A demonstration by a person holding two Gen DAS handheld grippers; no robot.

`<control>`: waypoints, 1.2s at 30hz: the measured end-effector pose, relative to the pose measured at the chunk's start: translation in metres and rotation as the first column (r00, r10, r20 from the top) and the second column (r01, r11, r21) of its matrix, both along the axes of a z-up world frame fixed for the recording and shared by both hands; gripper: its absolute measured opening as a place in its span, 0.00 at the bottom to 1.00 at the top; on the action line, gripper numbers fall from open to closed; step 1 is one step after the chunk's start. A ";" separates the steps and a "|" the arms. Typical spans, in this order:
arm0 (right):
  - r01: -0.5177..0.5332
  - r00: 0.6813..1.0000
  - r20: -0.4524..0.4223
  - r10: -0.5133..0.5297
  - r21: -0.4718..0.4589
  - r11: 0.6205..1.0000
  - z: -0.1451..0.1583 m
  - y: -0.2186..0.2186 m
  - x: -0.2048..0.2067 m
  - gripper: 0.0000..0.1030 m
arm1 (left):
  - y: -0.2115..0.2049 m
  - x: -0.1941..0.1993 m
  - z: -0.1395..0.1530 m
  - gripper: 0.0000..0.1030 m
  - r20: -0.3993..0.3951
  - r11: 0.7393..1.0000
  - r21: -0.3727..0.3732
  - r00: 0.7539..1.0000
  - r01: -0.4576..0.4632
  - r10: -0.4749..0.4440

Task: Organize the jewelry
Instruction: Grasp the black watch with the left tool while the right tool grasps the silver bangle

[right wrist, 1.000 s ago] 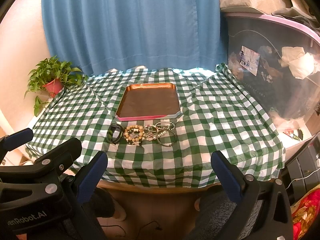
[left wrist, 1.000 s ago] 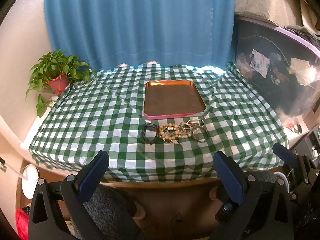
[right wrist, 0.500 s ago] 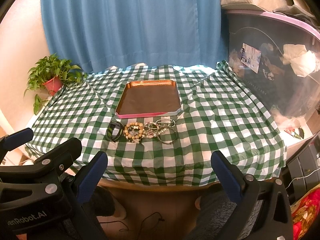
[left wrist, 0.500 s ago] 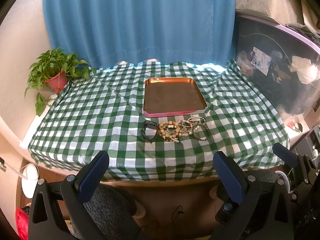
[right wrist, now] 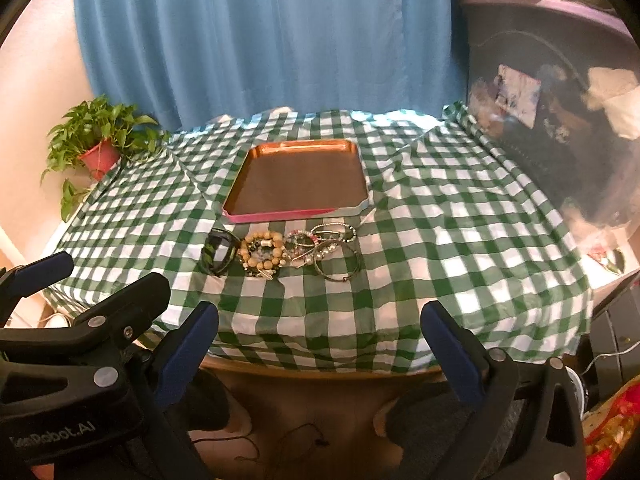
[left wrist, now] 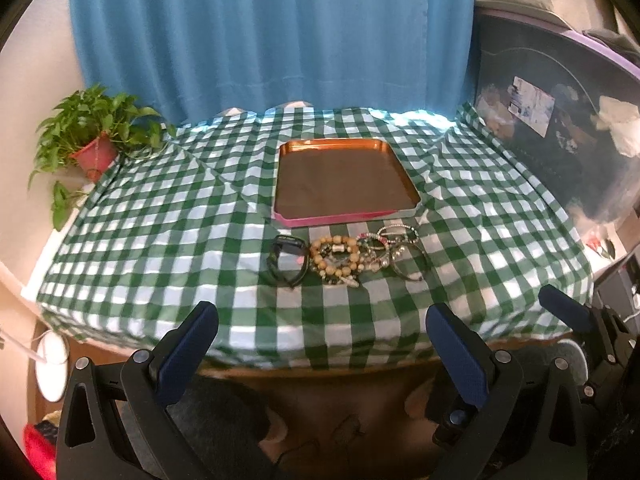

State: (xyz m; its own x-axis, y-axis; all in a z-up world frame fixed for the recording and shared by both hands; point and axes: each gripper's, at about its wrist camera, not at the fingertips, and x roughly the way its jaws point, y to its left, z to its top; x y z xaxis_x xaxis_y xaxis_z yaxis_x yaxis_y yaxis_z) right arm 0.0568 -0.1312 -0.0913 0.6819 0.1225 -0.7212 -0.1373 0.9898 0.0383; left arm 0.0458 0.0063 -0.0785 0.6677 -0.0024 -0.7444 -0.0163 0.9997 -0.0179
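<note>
Ahead of me a green-and-white checked tablecloth (left wrist: 160,216) covers the table, creased along its folds. Behind it hangs a blue curtain (left wrist: 272,32). At my far left a leafy potted plant (left wrist: 94,142) in a red pot sits by the cloth's corner. To my right stands a dark storage bin (right wrist: 560,128) with a purple rim, crumpled paper showing inside.

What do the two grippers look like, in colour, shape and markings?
Each gripper, left gripper and right gripper, has black plastic, clamp-like arms with silver screws and dark blue pads on its fingers. White lettering ending "Robot.AI" marks the left gripper's body, seen in the right wrist view.
</note>
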 end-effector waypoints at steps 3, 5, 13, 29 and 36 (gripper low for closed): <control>-0.026 1.000 0.011 0.026 0.009 1.000 -0.019 -0.002 0.018 0.96 | 0.009 0.024 -0.029 1.00 -0.012 0.999 -0.050 1.000 0.006 -0.007; -0.042 0.999 0.002 0.042 0.025 0.999 -0.039 -0.007 0.034 0.95 | 0.016 0.039 -0.047 1.00 -0.028 0.997 -0.074 0.999 0.022 -0.024; -0.087 0.996 -0.024 0.089 0.067 0.994 -0.086 -0.023 0.090 0.76 | 0.048 0.101 -0.106 1.00 -0.047 0.999 -0.044 0.999 0.020 -0.022; -0.150 0.984 -0.080 0.156 0.078 0.986 -0.127 -0.024 0.143 0.74 | 0.077 0.148 -0.159 0.77 -0.084 0.983 -0.150 0.989 0.110 -0.123; -0.152 0.984 -0.082 0.159 0.083 0.985 -0.129 -0.026 0.145 0.57 | 0.096 0.141 -0.155 0.50 -0.064 0.969 -0.232 0.993 0.087 -0.104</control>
State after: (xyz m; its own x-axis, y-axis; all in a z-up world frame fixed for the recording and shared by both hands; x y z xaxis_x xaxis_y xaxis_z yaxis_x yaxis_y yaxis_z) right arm 0.2014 -0.1568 -0.2202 0.5844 0.2790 -0.7620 -0.2820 0.9503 0.1317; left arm 0.1865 0.1019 -0.2338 0.5987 -0.2391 -0.7644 0.0689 0.9662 -0.2483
